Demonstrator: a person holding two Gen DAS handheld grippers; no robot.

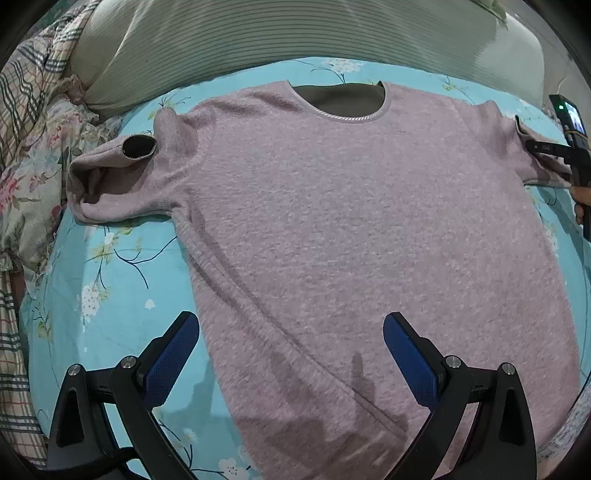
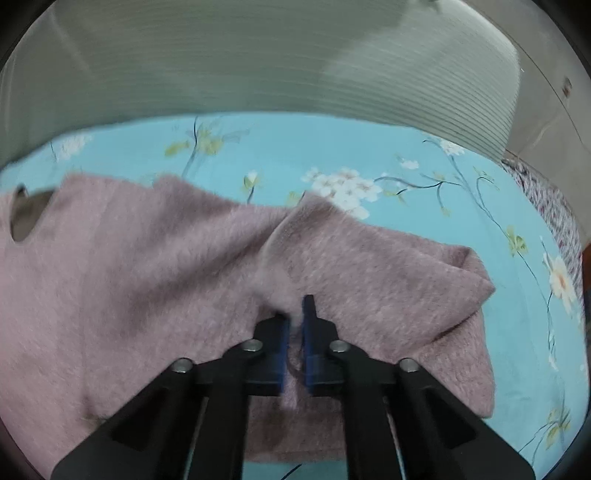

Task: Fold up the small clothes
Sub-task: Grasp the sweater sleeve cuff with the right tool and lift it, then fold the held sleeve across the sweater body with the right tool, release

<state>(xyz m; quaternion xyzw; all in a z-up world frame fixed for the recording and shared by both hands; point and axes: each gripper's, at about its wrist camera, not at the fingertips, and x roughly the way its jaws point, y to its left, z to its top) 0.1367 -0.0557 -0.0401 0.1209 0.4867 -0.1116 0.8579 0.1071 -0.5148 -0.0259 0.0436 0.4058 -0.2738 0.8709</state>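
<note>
The pink sweater (image 1: 351,221) is lying spread flat, front up, on the bed's blue floral sheet (image 1: 122,277), its neck opening toward the striped headboard (image 1: 295,33). Its left sleeve (image 1: 118,177) is lying bunched and folded back on itself. The right tongs (image 2: 293,317) are pinching a ridge of fuzzy fabric at the right sleeve (image 2: 388,288), pads nearly together. The left tongs (image 1: 291,354) are hanging spread wide above the sweater's lower edge, holding nothing. A plaid blanket (image 1: 26,85) is sitting at the far left.
</note>
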